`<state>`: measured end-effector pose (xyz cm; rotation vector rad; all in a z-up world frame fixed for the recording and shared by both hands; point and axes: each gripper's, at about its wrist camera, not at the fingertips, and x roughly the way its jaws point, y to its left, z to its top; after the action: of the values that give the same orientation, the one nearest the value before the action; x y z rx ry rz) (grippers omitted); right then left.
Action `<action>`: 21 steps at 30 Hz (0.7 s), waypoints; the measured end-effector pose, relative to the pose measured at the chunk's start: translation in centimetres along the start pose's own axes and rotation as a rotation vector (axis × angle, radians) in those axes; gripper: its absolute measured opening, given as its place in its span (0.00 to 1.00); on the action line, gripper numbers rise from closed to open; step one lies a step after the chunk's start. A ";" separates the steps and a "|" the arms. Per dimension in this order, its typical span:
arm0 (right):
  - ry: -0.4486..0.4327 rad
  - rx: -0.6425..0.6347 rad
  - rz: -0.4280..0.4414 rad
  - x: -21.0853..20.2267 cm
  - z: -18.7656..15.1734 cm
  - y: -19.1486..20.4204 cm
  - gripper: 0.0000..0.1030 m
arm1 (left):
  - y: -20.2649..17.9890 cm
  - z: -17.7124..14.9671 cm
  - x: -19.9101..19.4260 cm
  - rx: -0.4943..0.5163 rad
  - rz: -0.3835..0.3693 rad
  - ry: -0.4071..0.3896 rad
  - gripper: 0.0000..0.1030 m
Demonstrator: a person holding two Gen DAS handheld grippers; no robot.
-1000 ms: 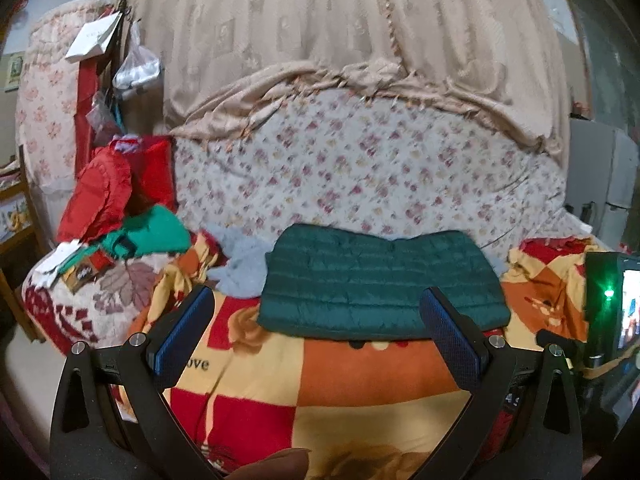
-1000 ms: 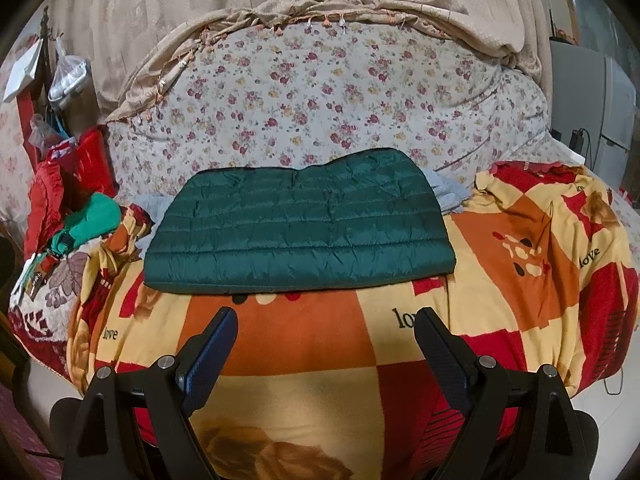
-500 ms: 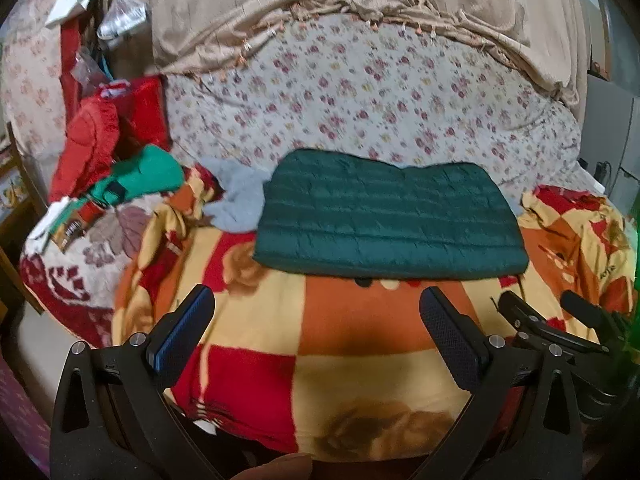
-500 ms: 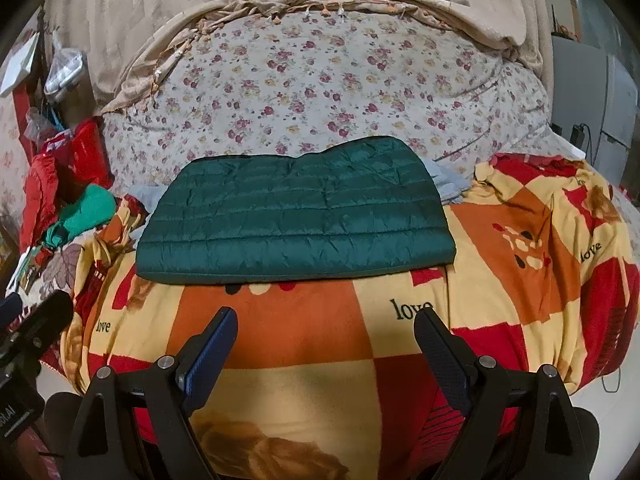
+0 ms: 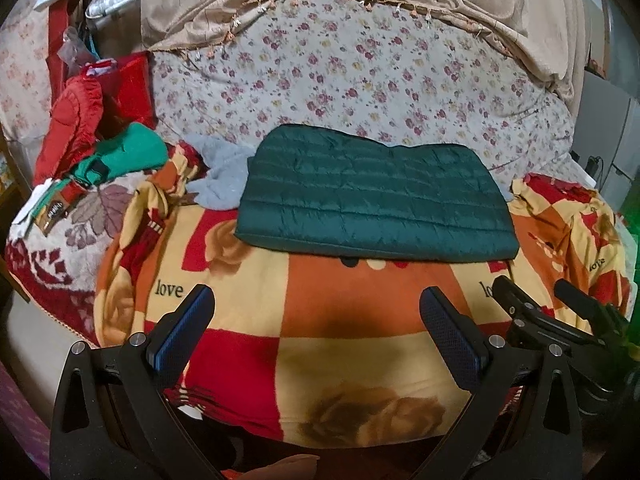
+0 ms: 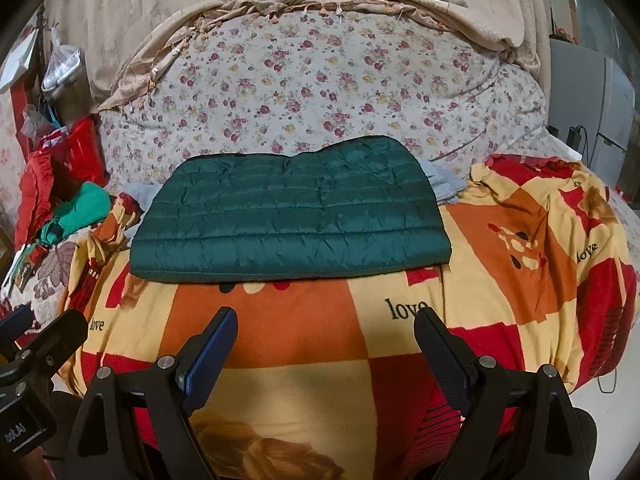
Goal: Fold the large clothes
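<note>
The green quilted jacket (image 6: 290,212) lies folded flat on my bed's checkered blanket (image 6: 280,328), in front of the floral bedding (image 6: 320,88). My left claw (image 5: 316,320) and right claw (image 6: 324,336) both gape wide, holding nothing. Only my left view shows the grey cloth (image 5: 218,176) clearly beside the jacket.
</note>
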<state>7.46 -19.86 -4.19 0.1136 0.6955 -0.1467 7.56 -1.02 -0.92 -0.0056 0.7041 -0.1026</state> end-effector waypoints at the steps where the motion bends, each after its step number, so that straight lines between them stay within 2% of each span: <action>1: -0.002 -0.003 -0.003 0.0 0.0 0.0 0.86 | 0.0 0.0 0.1 -0.001 0.000 0.002 1.00; 21: -0.006 -0.004 -0.024 0.1 -0.2 0.0 0.86 | -0.5 -0.5 0.5 0.020 0.008 0.004 1.00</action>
<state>7.44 -19.87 -4.41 0.1004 0.6910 -0.1687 7.59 -1.54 -1.60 0.0161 0.7075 -0.1022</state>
